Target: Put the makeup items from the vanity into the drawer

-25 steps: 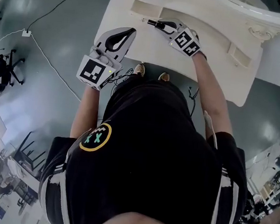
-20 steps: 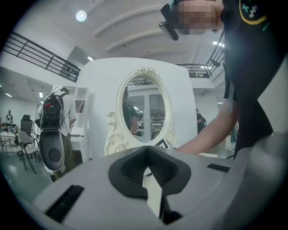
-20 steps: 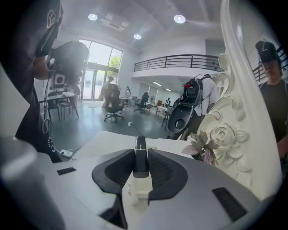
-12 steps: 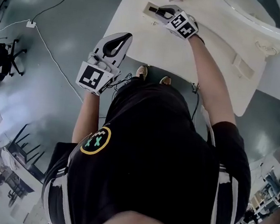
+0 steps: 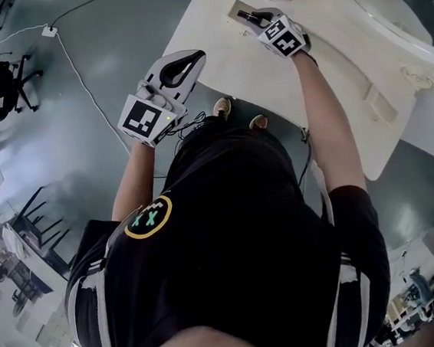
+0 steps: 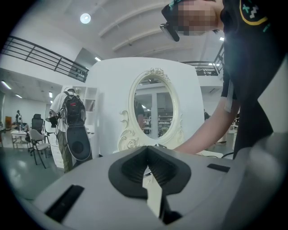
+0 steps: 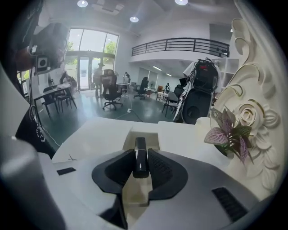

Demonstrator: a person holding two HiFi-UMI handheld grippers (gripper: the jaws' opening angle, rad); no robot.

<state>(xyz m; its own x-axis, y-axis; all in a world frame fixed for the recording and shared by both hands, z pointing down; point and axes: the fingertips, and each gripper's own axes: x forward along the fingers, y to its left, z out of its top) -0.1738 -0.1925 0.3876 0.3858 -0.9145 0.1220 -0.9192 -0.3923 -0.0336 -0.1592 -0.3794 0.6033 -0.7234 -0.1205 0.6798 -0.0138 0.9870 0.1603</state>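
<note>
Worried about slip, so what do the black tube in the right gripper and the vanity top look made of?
Black tube: probably plastic, glossy; a sheen shows on it. Vanity top: likely painted wood, cream, smooth and matte; no grain shows.

Open office hall: desks [image 7: 53, 93], swivel chairs [image 7: 110, 90], mezzanine railing [image 7: 180, 45].

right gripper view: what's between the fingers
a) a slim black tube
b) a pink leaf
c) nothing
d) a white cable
a: the right gripper is closed on a slim black tube, which stands upright between its two dark pads.
</note>
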